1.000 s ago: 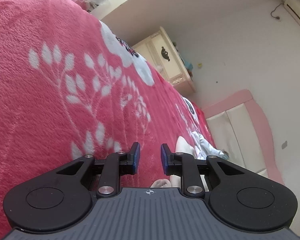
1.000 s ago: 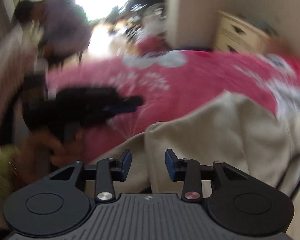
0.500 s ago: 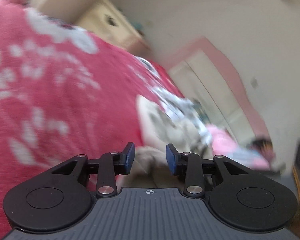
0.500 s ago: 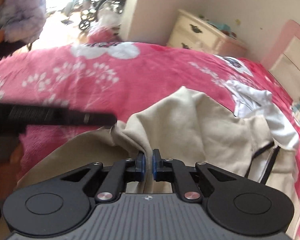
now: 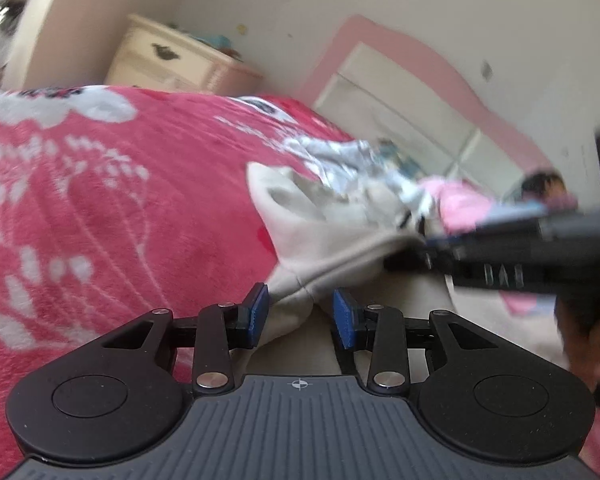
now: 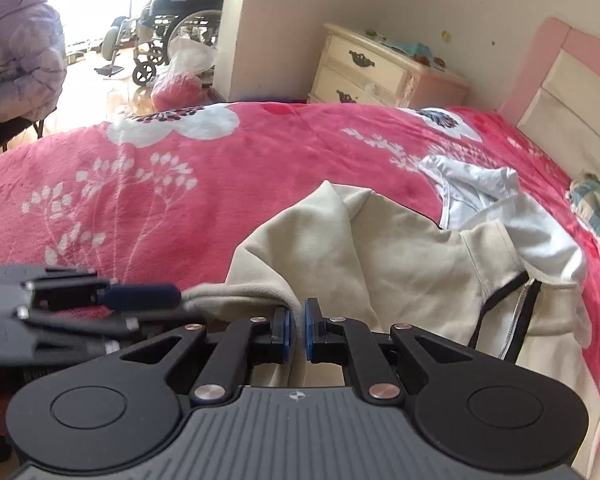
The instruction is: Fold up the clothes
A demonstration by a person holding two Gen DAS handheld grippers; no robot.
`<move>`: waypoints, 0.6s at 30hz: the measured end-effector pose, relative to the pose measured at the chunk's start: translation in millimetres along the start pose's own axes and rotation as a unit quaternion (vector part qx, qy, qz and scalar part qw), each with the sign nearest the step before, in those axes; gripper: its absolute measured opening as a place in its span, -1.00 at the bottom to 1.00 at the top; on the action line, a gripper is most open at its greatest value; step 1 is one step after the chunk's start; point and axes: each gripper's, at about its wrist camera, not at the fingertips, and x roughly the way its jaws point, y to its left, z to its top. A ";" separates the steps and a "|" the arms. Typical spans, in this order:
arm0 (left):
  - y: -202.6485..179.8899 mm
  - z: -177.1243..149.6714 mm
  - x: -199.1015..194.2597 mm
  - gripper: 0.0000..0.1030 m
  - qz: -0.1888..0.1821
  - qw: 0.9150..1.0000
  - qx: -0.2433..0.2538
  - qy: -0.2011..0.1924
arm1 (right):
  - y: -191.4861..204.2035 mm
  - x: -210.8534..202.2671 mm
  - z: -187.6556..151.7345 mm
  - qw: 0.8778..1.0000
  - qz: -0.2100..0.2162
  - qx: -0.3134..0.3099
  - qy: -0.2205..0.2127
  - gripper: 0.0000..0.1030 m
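Pink and soft, a blanket (image 6: 260,168) with white flowers covers the whole bed, and the clothes lie on top of it.

Closest in the right view, the right tongs (image 6: 296,330) are pinched almost shut on a fold of the cream jacket (image 6: 380,252). A second ago they stood apart with no cloth in them, so the grab is new. That means one edge of the jacket is now held, which I think is the start of a fold.

Closest in the left view, the left tongs (image 5: 299,310) stand partly apart. A bunched edge of the jacket (image 5: 332,248) sits between the blue pads (image 5: 257,312). The cloth touches one pad, but the other pad looks clear of it, so this side is not gripping yet. A second ago these tongs were narrower and saw mostly blanket; now they face the jacket and have come close to the right tongs (image 5: 500,256).

Next the left tongs need to close on that edge, so both sides can lift together.

Further off, a white top (image 6: 500,200) lies against the jacket's far side. Behind the bed stand a cream dresser (image 6: 376,68) and a pink headboard (image 6: 572,80). Far back on the left is a wheelchair (image 6: 168,28), and someone in a purple coat (image 6: 20,44).
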 end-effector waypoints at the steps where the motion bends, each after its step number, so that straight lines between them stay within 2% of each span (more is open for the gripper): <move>1: -2.4 -1.3 0.9 -0.31 0.005 1.000 0.009 0.003 | -0.8 0.0 -0.1 1.000 0.002 0.004 0.000 -0.84; 6: -8.5 -3.7 3.1 -0.32 0.041 0.999 0.034 0.002 | 1.4 -2.1 -0.7 1.000 0.013 0.005 0.001 -0.84; 11: -17.6 -3.5 9.3 -0.30 0.121 0.991 0.060 -0.002 | 16.4 -10.0 -2.6 1.000 0.023 -0.018 -0.005 -0.84; 15: -14.3 -1.2 6.4 -0.30 0.151 0.988 0.039 -0.022 | 30.9 -14.0 -7.5 0.999 0.032 -0.037 -0.007 -0.84; 18: -4.0 0.0 4.8 -0.33 0.152 0.988 0.003 -0.028 | 40.6 -13.3 -11.1 0.998 0.043 -0.045 -0.002 -0.83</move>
